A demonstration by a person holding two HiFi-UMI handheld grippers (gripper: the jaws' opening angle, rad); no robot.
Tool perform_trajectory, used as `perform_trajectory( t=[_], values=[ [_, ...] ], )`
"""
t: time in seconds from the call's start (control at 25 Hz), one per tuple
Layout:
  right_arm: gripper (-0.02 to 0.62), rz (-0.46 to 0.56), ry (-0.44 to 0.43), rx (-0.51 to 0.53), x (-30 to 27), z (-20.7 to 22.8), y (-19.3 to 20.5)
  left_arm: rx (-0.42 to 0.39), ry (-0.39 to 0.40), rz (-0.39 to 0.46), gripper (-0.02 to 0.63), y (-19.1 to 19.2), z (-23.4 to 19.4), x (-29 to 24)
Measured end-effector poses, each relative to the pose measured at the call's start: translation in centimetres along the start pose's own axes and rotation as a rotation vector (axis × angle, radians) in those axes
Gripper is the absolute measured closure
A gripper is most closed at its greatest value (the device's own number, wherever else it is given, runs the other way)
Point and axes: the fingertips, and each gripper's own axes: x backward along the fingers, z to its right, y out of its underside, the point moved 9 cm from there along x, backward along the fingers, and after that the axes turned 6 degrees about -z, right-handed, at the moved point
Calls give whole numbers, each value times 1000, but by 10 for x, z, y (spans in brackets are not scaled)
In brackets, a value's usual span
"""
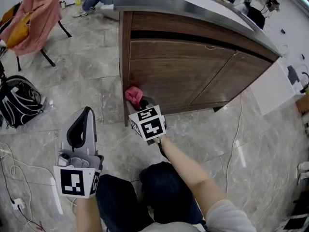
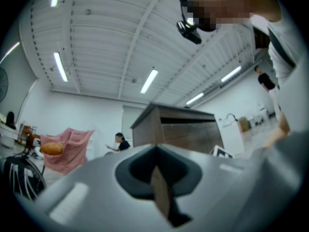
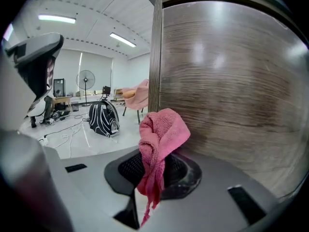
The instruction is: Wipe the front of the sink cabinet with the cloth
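The sink cabinet is dark wood with a grey top; its front fills the right gripper view. My right gripper is shut on a pink cloth, which is bunched at the cabinet's lower left corner. In the right gripper view the cloth sticks up from the jaws and touches the wood by the corner post. My left gripper hangs over the floor left of the cabinet, jaws shut with nothing in them; it points up at the ceiling.
A black backpack lies on the marble floor at left. A chair draped in pink fabric stands at back left. Cables trail over the floor right of the cabinet, and a white unit stands beside it.
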Motion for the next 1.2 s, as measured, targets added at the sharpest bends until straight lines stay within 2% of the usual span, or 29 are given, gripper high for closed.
perform_trajectory(
  t=[0.24, 0.52, 0.88, 1.2],
  values=[
    [529, -37, -24, 31, -12, -3, 11, -6, 2, -4, 600, 1, 2, -1],
    [529, -145, -33, 22, -31, 4, 40, -18, 6, -22, 600, 3, 4, -3],
    [525, -115, 6, -43, -21, 31, 49, -18, 7, -29, 600, 5, 4, -4],
    [523, -128, 102, -113, -1, 73, 67, -9, 33, -24, 600, 7, 10, -14]
  ],
)
